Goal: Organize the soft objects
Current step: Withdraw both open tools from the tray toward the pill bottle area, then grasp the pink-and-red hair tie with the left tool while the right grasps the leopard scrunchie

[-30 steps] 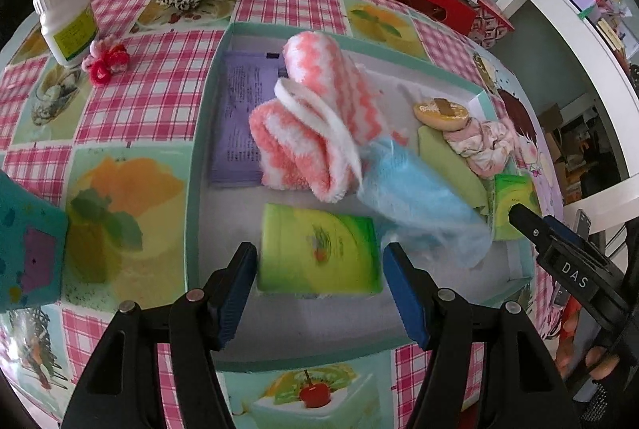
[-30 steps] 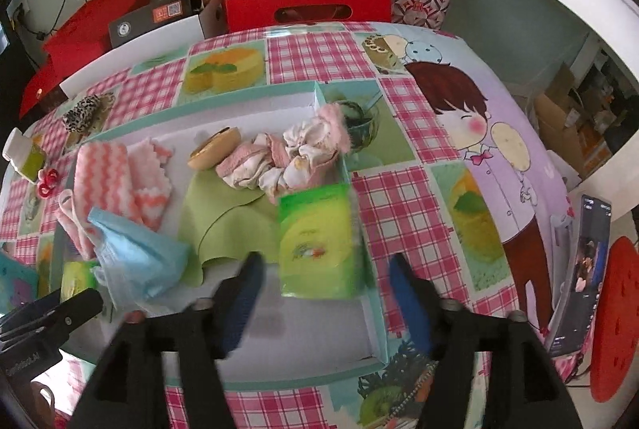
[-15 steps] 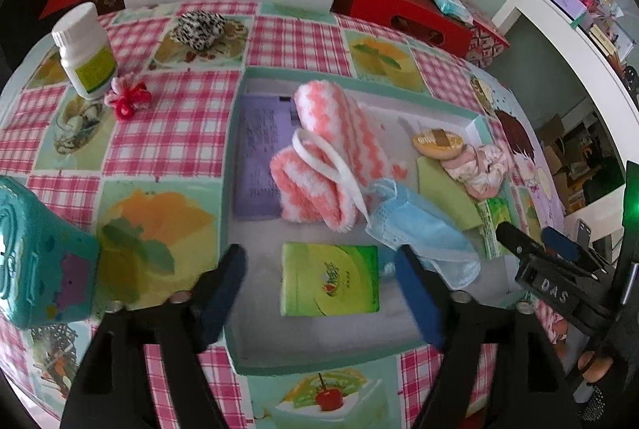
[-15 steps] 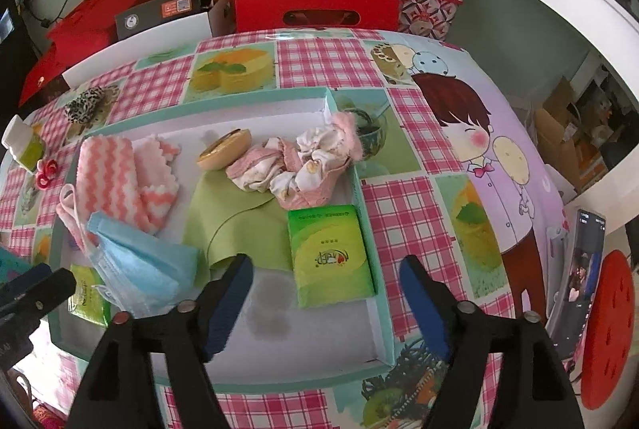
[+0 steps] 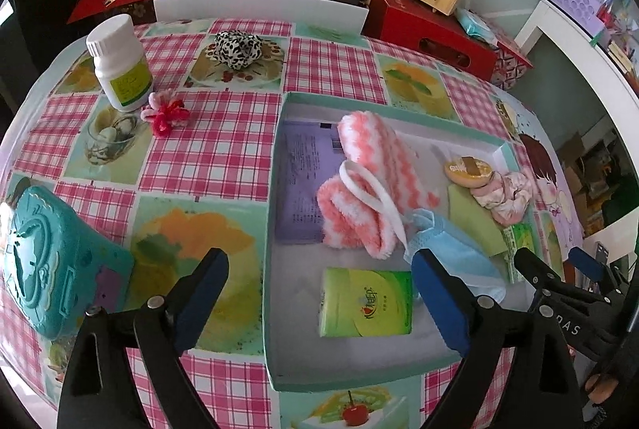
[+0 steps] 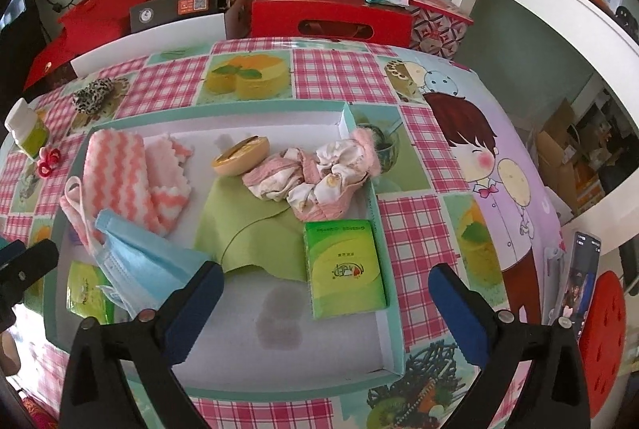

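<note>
A shallow teal-rimmed box lies on the table. In it lie a pink-white striped towel, a blue face mask, a green cloth, a pink scrunchie, a round compact and two green tissue packs. My left gripper is open and empty above the box's near left edge. My right gripper is open and empty above the box's near side.
On the checked tablecloth left of the box are a white pill bottle, a red-pink flower hair tie, a leopard scrunchie and a teal case. Red boxes stand behind. A phone lies at the right edge.
Both grippers have pulled back and up from the box and opened wider. The left one has shifted left. A green tissue pack lies flat before each, free of the fingers.
</note>
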Motion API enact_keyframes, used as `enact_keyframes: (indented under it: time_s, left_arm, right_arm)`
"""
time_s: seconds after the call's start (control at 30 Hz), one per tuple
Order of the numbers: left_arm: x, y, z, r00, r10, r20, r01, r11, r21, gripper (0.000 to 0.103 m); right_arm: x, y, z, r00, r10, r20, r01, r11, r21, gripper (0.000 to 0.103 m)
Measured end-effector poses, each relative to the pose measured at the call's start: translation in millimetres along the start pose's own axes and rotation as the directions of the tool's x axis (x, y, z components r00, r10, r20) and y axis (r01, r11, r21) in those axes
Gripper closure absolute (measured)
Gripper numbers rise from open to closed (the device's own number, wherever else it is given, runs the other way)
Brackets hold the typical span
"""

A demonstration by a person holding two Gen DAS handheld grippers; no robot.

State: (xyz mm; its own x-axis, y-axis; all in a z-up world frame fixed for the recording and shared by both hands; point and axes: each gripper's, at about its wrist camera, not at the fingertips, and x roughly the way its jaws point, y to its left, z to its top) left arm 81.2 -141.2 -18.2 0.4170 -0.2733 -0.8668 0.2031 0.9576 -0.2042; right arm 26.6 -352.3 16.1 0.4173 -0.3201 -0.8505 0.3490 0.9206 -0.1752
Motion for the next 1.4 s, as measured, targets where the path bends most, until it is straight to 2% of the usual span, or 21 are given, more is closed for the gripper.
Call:
enact_keyframes:
  time_s: [0.2, 0.4, 0.6, 0.9, 1.2, 1.3, 1.4]
  left_arm:
    - [-5.5, 3.3, 6.8, 1.000, 0.012, 0.015, -0.012, 1.000, 0.009, 0.009]
    - [-14.9, 13.8, 27.8, 0.999, 0.030, 0.014, -0.030, 0.999, -0.016, 0.009]
    - [-31.4, 30.3, 63.1, 0.997, 0.073, 0.036, -0.071, 0.997, -0.042, 0.009]
    - [-42.1, 64.4, 99.3, 0.993, 0.096, 0.065, -0.087, 0.989, -0.121, 0.009]
    - [-37.5, 125.7, 111.0, 0.988, 0.146, 0.046, -0.128, 0.956, -0.265, 0.009]
    - [-32.0, 138.3, 111.3, 0.987, 0.161, 0.030, -0.143, 0.937, -0.317, 0.009]
    - [-24.1, 142.0, 112.7, 0.988, 0.150, 0.021, -0.134, 0.931, -0.341, 0.009]
  right_arm:
    - [-2.3, 3.9, 1.3, 1.000, 0.010, 0.005, -0.010, 1.000, -0.002, 0.000]
    - [-8.0, 11.0, 9.0, 0.998, 0.062, 0.007, -0.062, 0.998, 0.018, 0.000]
    - [-24.7, 26.0, 28.9, 0.994, 0.097, 0.044, -0.098, 0.995, 0.000, 0.000]
    - [-37.9, 52.5, 68.6, 0.985, 0.142, 0.095, -0.140, 0.990, -0.024, 0.000]
    - [-35.6, 105.9, 105.9, 0.963, 0.245, 0.115, -0.234, 0.967, -0.103, 0.000]
    - [-30.1, 127.1, 110.7, 0.958, 0.267, 0.104, -0.251, 0.957, -0.145, 0.000]
    - [-22.0, 141.2, 113.2, 0.953, 0.290, 0.082, -0.274, 0.948, -0.164, 0.000]
